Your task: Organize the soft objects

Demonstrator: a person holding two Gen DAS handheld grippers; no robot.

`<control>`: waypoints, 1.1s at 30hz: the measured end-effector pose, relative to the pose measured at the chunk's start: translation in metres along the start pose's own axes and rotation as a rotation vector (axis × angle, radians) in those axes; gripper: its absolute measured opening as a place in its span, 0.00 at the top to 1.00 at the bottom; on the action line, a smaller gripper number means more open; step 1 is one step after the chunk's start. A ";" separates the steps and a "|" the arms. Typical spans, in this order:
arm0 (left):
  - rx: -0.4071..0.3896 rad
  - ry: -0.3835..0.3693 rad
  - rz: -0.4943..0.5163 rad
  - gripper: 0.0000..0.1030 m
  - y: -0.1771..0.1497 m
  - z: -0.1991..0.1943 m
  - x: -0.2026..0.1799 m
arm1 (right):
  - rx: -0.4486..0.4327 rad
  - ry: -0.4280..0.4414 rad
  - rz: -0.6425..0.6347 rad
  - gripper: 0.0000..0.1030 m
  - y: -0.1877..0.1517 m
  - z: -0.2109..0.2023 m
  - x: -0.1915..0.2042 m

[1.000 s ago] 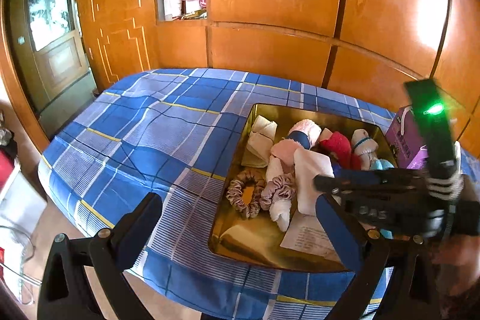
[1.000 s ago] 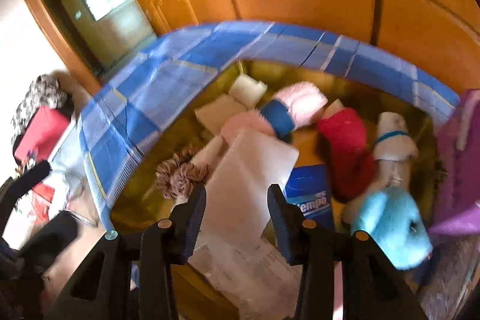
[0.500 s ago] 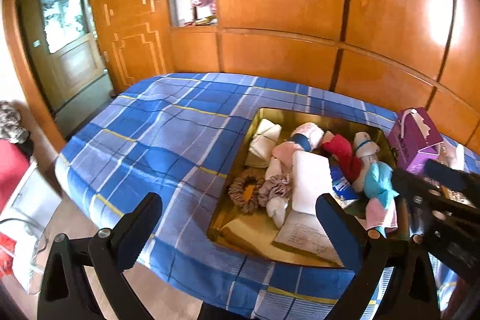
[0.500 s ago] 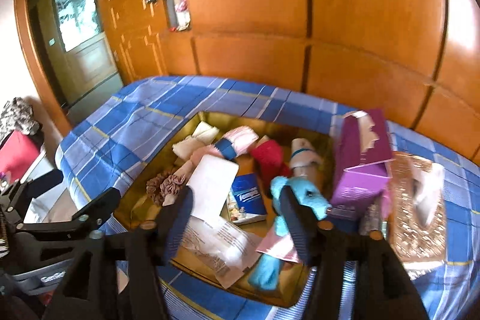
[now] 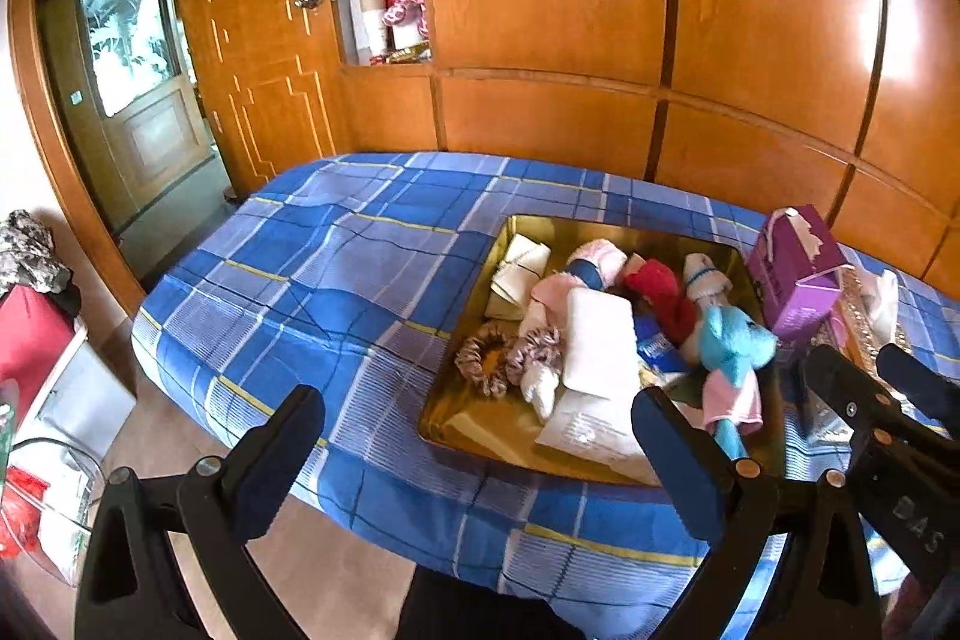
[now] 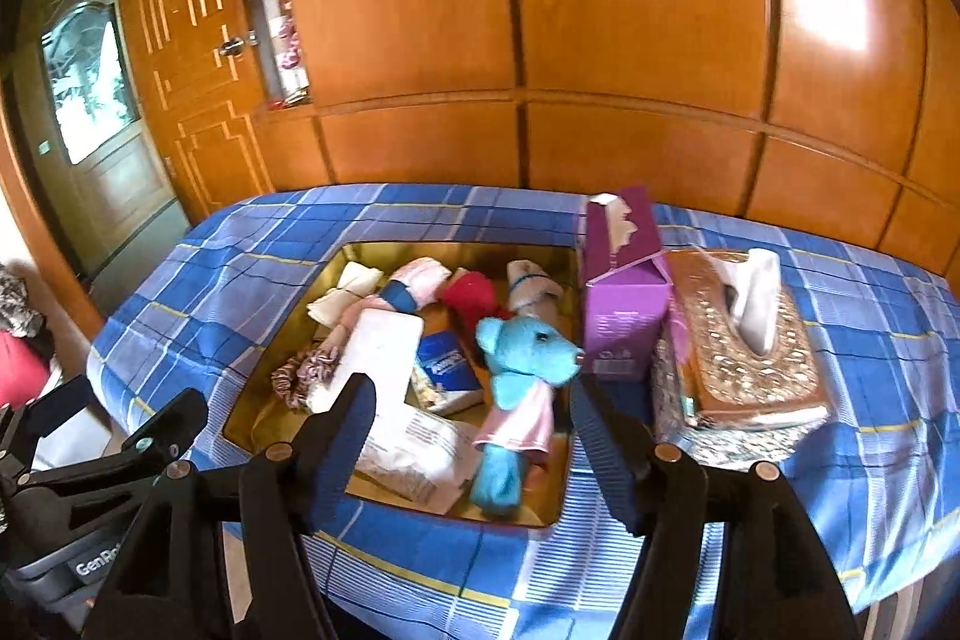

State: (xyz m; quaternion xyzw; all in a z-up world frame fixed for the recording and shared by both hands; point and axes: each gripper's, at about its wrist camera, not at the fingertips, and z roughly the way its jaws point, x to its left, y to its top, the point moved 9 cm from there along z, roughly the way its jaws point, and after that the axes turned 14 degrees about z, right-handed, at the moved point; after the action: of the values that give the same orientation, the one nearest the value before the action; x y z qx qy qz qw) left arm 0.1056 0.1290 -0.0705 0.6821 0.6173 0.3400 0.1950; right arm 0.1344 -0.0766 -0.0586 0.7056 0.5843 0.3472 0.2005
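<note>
Right gripper (image 6: 471, 439): jaws wide apart, nothing between them.
Teddy (image 6: 522, 376): blue, lying in the tray (image 6: 288, 388), between the fingers (image 6: 336, 436).
White pack (image 6: 384, 358): just past the left finger.
Purple box (image 6: 624, 292): upright, beyond the right finger.
Left gripper (image 6: 90, 436): far left, state unclear.

Glossy golden metal tray (image 6: 288, 403) sits on a matt woven checked blue tablecloth (image 6: 252, 250). The blue teddy bear (image 6: 528, 352) is fuzzy plush. Varnished wood wall panels (image 6: 630, 10) shine. The purple tissue box (image 6: 624, 280) is smooth cardboard; the gripper fingers (image 6: 348, 430) matt black plastic.
</note>
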 end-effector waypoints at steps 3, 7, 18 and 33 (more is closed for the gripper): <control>0.002 0.012 -0.003 0.00 -0.002 -0.005 0.000 | -0.016 -0.009 0.020 0.34 -0.001 -0.009 -0.007; 0.004 0.016 -0.015 0.00 -0.003 -0.010 0.001 | -0.022 -0.010 0.046 0.34 0.001 -0.015 -0.011; -0.016 0.043 -0.019 0.00 0.001 -0.019 0.010 | 0.000 -0.035 0.036 0.34 -0.001 -0.022 -0.011; 0.000 0.048 -0.001 0.00 -0.003 -0.016 0.006 | 0.021 -0.041 0.043 0.34 -0.005 -0.016 -0.014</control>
State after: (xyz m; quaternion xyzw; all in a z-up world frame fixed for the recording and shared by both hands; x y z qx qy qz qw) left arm 0.0925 0.1331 -0.0599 0.6733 0.6222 0.3563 0.1804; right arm 0.1185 -0.0906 -0.0548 0.7270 0.5684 0.3306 0.1977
